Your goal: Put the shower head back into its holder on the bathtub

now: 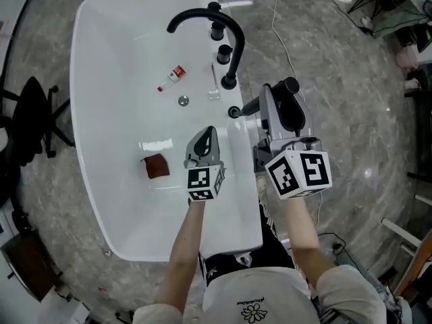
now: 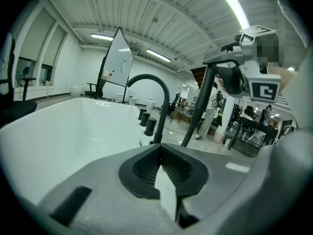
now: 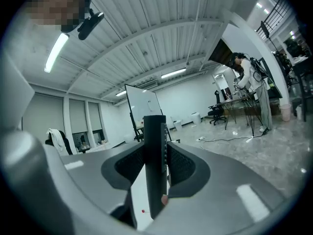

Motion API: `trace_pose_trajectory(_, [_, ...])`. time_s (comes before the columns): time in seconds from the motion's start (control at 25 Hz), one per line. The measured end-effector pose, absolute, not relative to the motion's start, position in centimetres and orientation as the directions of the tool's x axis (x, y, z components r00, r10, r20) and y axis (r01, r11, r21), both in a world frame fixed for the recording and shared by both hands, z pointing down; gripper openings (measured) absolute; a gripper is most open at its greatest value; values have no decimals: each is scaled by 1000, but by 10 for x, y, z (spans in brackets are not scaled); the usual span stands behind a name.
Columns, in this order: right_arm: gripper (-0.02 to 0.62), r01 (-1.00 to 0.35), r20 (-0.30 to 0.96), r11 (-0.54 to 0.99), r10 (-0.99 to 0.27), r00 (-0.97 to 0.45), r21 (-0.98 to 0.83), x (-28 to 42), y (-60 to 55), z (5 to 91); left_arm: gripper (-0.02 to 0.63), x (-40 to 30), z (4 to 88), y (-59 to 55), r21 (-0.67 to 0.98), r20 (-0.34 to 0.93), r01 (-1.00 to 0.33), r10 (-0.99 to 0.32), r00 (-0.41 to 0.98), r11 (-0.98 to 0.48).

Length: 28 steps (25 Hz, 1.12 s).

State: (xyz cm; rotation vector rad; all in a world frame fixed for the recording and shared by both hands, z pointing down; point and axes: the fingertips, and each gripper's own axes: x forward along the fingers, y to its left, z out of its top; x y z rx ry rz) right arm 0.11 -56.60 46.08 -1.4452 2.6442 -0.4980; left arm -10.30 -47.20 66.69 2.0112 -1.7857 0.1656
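The black stick-shaped shower head (image 1: 248, 107) hangs slanted over the tub's right rim, its lower end at the round holder opening (image 1: 233, 112). My right gripper (image 1: 265, 101) is shut on its upper part. In the right gripper view the black handle (image 3: 155, 165) stands upright between the pads. My left gripper (image 1: 202, 142) hovers over the white bathtub (image 1: 101, 59) near the rim, shut with nothing in it. In the left gripper view its jaws (image 2: 159, 168) are pressed together, and the shower head (image 2: 198, 111) slopes down beside the faucet (image 2: 155, 89).
The arched black faucet (image 1: 202, 19) and two black knobs (image 1: 221, 40) stand on the rim beyond the holder. Inside the tub lie a small red-and-white bottle (image 1: 173, 77), a drain (image 1: 183, 100) and a brown cloth (image 1: 156, 166). A black chair (image 1: 34, 117) stands at the left.
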Motion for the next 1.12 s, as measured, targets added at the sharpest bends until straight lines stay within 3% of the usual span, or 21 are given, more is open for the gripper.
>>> trace_pose_trajectory(0.76, [146, -810, 388, 534, -712, -585, -241, -31, -555, 629, 0, -88, 697, -480, 305, 375, -951, -912, 165, -47])
trace_pose_trajectory(1.12, [124, -781, 307, 598, -720, -623, -182, -42, -547, 568, 0, -96, 644, -481, 295, 283, -954, -948, 143, -56])
